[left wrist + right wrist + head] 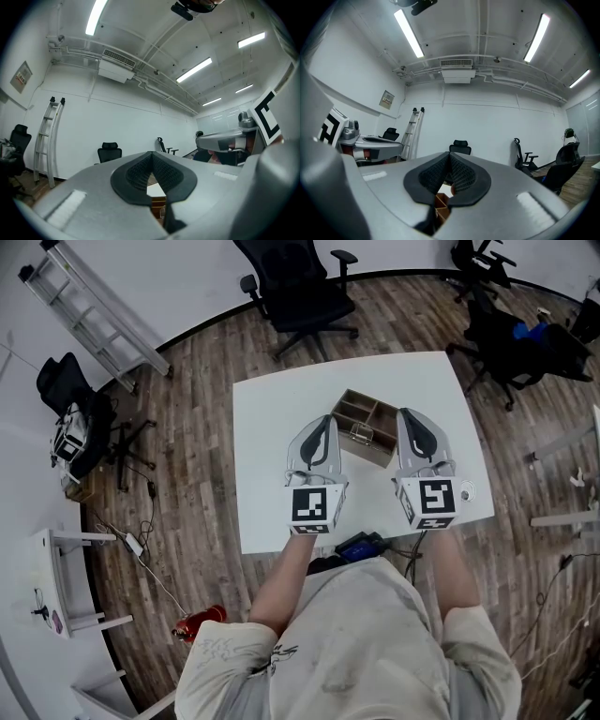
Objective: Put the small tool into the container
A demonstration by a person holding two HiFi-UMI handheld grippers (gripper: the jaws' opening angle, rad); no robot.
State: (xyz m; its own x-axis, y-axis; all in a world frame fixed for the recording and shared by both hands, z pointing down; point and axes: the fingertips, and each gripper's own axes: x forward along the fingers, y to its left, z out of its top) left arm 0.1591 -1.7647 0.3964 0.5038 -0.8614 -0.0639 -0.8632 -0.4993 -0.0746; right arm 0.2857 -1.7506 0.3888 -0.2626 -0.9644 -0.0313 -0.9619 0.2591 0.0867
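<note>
— Looking down from the head view, where does the small tool lie?

— There are two candidates, and at this size I can't tell which it is. A wiry piece [361,435] sits in the near compartment of the box [371,453] on the worktop [281,427]. A pale round piece [466,490] lies on the bare worktop just beside the right tool [410,418]. The left tool [323,425] hangs just beside the box's left end.

— And the left gripper view?

— Its pads are pressed together at the tip with nothing between them. A strip of worktop and box shows through the slit below.

— The right gripper view?

— Much the same: pads together and empty, with the box's dividers showing beneath them.

— How would either piece handle?

— Light, hard and small, I'd judge, so it could skate on the smooth worktop or twist out of a pinch. Take it across its narrow middle with the very tips of the pads, coming down almost to the surface, and squeeze gently. The wiry one looks thin enough to bend.
</note>
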